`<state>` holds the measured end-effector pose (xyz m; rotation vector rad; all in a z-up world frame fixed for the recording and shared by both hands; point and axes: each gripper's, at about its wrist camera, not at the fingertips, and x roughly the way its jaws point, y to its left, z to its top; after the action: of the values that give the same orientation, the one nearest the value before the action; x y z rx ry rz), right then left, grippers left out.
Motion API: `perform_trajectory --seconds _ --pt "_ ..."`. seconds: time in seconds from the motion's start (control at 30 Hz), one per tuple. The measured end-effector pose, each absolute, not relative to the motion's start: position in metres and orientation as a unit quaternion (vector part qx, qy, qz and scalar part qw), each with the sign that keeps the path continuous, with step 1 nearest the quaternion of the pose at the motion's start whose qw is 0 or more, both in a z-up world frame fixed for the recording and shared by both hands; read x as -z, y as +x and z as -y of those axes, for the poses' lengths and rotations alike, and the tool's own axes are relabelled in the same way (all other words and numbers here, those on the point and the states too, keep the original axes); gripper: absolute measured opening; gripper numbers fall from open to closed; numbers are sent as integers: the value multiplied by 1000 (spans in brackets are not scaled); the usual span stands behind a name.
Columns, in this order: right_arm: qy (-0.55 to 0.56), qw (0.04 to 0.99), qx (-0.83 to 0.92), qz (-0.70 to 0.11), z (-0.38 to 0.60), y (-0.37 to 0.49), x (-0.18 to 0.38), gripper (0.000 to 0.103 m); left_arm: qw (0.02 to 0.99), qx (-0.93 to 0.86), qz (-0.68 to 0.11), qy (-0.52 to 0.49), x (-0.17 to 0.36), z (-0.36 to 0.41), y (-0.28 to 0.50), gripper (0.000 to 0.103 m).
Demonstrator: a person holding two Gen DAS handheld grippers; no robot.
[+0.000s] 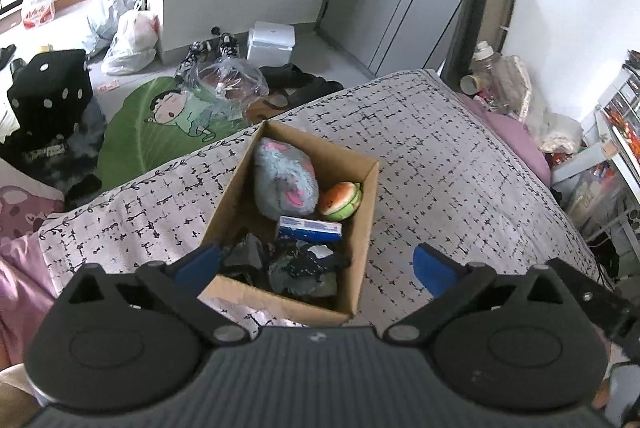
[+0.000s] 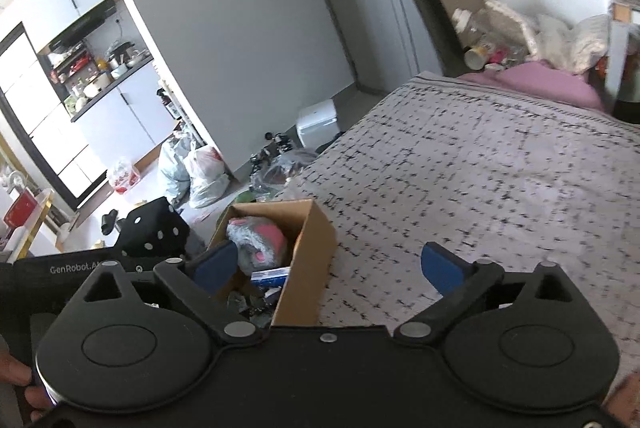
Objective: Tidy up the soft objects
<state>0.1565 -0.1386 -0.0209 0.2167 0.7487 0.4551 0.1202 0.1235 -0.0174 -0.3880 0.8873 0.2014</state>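
Left tongs: spread wide, nothing between the blue pads, hanging above the near end of the box.
Right tongs: spread wide as well and empty; the left blue pad overlaps the box's near left corner in the right wrist view, the right pad stands over bare bedspread.
Cardboard box: open-topped, on the bedspread near the bed's floor-side edge; its near wall is partly hidden behind the left tongs' body.
Grey and pink plush: lies in the far end of the box, against the left wall.
Watermelon plush: just beside the grey plush, against the right wall, partly tucked below the rim.
Blue packet: lies across the middle of the box; its print is too small to read.
Dark bundle: fills the near end of the box; what it is made of cannot be told.
Hidden: in the right wrist view the box's right wall covers the watermelon plush and most of the contents.
Blur: the bedspread is smeared in the right wrist view.
Open room: broad bare bedspread to the right of the box and beyond it.
Edges: the bed drops to cluttered floor just left of the box; pink bedding borders the far right corner.
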Motion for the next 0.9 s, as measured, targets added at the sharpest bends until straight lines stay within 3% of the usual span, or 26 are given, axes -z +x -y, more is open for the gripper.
perform_trajectory --seconds 0.07,0.9 --pt "101 902 -213 -362 145 151 12 103 883 -93 -424 -179 11 -118 115 103" --pt "88 912 -173 -360 196 81 -31 103 911 -32 -403 -86 -35 -53 40 103"
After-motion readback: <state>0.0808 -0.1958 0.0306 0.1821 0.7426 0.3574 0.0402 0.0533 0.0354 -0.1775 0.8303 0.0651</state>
